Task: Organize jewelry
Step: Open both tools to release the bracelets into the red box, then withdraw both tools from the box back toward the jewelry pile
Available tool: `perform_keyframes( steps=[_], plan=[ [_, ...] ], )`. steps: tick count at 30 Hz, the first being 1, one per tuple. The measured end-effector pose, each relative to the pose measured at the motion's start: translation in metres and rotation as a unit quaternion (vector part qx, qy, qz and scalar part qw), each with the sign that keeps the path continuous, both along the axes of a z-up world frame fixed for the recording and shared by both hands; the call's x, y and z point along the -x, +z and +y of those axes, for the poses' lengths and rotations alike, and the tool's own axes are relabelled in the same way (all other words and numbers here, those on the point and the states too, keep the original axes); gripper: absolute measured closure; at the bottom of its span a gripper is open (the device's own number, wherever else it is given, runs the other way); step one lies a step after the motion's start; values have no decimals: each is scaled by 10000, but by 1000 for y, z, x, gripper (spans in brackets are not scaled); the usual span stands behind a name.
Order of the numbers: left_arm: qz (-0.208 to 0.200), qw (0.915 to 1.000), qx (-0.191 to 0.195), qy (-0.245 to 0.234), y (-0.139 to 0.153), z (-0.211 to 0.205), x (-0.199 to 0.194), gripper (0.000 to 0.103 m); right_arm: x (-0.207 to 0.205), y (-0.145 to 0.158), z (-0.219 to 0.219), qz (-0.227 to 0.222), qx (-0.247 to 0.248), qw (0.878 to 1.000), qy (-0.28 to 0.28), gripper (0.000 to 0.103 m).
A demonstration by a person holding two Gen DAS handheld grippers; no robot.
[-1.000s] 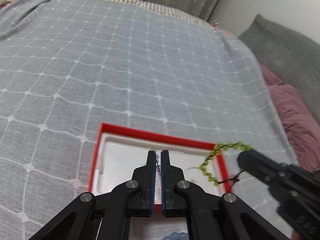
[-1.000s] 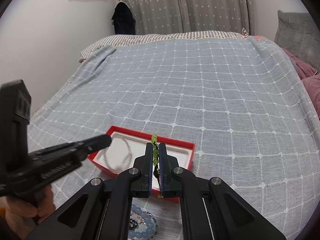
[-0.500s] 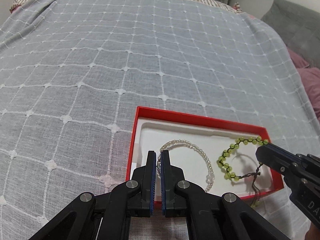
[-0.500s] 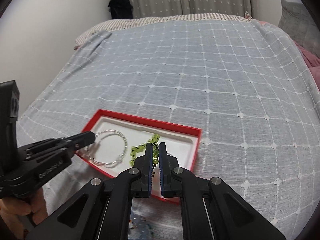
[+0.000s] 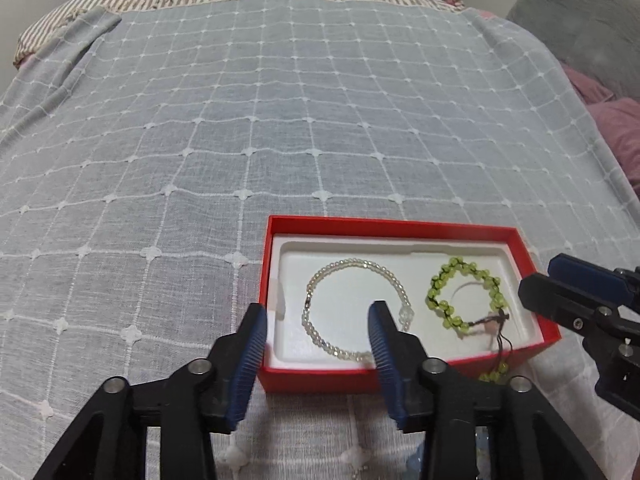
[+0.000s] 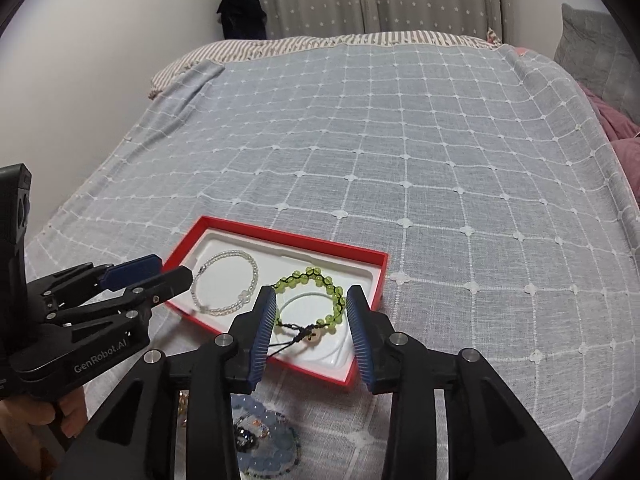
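My left tongs (image 5: pixel 316 330) and right tongs (image 6: pixel 312 316) were opening, both released: the clear beaded bracelet (image 5: pixel 352 312) and green beaded bracelet (image 6: pixel 316 300) now lay in the red box (image 6: pixel 372 276) before them.

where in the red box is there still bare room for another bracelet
Little. The clear bead bracelet fills the left half of the red box, the green bead bracelet the right. Bare liner: a strip along the far wall and the rings' insides. Both grippers, left and right, jaws opening, crowd the near edge.
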State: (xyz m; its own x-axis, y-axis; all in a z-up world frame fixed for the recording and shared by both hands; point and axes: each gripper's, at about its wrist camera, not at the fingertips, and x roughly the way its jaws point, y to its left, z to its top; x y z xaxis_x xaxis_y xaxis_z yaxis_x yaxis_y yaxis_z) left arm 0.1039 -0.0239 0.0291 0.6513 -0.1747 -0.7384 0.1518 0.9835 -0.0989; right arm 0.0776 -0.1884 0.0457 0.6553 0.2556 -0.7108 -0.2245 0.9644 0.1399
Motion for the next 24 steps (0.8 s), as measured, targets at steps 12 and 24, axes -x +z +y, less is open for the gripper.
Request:
perform_keyframes(
  steps=[12, 24],
  plan=[
    [263, 9995, -187, -48, -6, 10, 27, 16, 37, -5, -6, 317, 179, 9992, -136, 44],
    [741, 9963, -413, -126, -37, 20, 52, 10, 59, -29, -14, 777, 614, 9943, -388, 41]
  ],
)
